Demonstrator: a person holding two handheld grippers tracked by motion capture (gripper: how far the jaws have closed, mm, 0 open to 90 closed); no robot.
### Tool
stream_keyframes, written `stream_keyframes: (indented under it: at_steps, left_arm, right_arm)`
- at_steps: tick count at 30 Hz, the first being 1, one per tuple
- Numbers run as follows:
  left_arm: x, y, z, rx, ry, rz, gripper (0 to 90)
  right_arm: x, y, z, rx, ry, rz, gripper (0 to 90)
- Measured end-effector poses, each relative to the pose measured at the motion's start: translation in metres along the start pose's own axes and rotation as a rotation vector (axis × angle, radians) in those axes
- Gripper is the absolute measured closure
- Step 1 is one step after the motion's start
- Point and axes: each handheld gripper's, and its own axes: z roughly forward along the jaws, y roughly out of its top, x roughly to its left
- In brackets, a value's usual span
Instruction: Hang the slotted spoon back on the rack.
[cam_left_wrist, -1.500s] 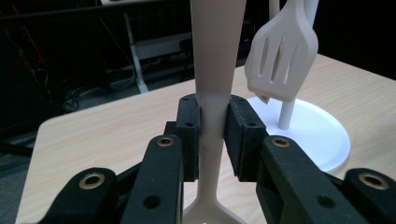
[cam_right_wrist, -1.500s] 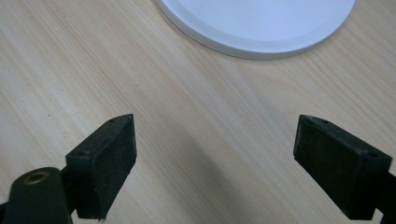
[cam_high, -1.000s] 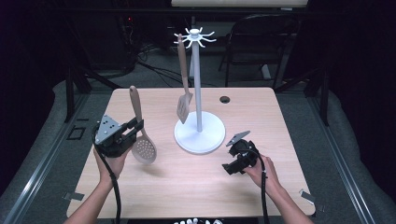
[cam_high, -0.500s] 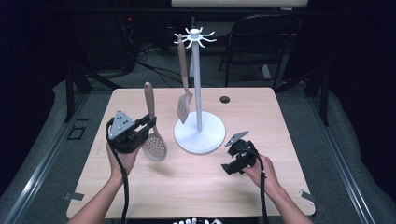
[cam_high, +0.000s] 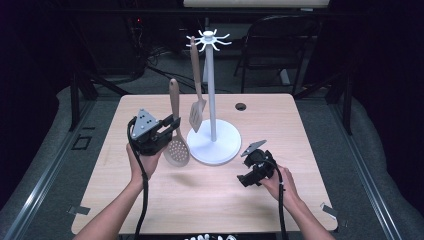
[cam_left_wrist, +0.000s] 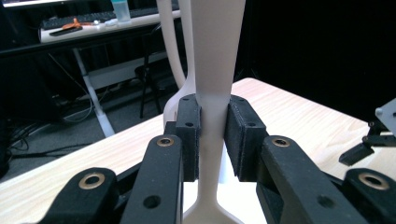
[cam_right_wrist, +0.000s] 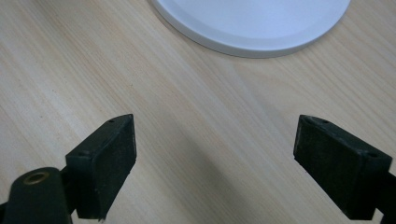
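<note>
At the left of the table (cam_high: 150, 210), a beige slotted spoon (cam_high: 176, 130) is pinched by the left gripper (cam_high: 170, 125) low on its handle, just above the perforated bowl, and is carried upright with the handle pointing up. In the left gripper view the pads (cam_left_wrist: 189, 135) are seen pressed flat against both sides of the narrow handle (cam_left_wrist: 212, 93), so the hold looks firm. The step in hand is judged to be hanging this spoon on the white rack (cam_high: 212, 90), whose hooks (cam_high: 207, 40) spread out at the top of the pole. For that to go well, the spoon should be raised well above its present height, kept upright, and the handle's far end brought to a free hook, the hole there being threaded before the grip is loosened. A spatula (cam_high: 196, 100) is already hung on the left side of the rack, between the spoon and the pole, so it stands in the way; a hook clear of it is better chosen, since a knock could set it swinging. The round base (cam_high: 220, 147) lies just right of the spoon's bowl and should be cleared. Farther right, near the front, the right gripper (cam_high: 245, 175) rests low over the table with its jaws spread wide and nothing between them, as the right gripper view shows with the base edge (cam_right_wrist: 252, 32) beyond. A small dark grommet (cam_high: 241, 106) is set in the table at the far side, well apart.
</note>
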Motion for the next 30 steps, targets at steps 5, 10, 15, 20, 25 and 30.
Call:
stream_keyframes:
  at_steps: [5,10,15,20,25,30]
  left_arm:
    - [-0.003,0.007,0.008,-0.001,-0.007,0.003,76.1]
    - [-0.005,0.013,0.017,-0.008,-0.013,0.0,76.2]
    - [-0.006,0.022,0.023,-0.017,-0.015,-0.006,76.2]
    - [-0.008,0.031,0.031,-0.021,-0.017,-0.015,76.2]
    - [-0.006,0.037,0.038,-0.024,-0.021,-0.032,76.2]
    - [-0.007,0.044,0.043,-0.027,-0.014,-0.028,76.2]
  right_arm:
    - [-0.002,-0.002,-0.002,-0.003,-0.006,0.003,12.6]
    - [-0.001,-0.001,-0.001,-0.001,0.0,0.002,12.6]
    - [-0.001,-0.001,-0.001,0.001,0.0,0.002,12.6]
    - [-0.001,-0.001,-0.001,-0.002,0.0,0.002,12.6]
    - [-0.001,-0.001,-0.001,-0.001,0.001,0.002,12.6]
    - [-0.001,-0.001,-0.001,-0.007,0.001,0.009,12.6]
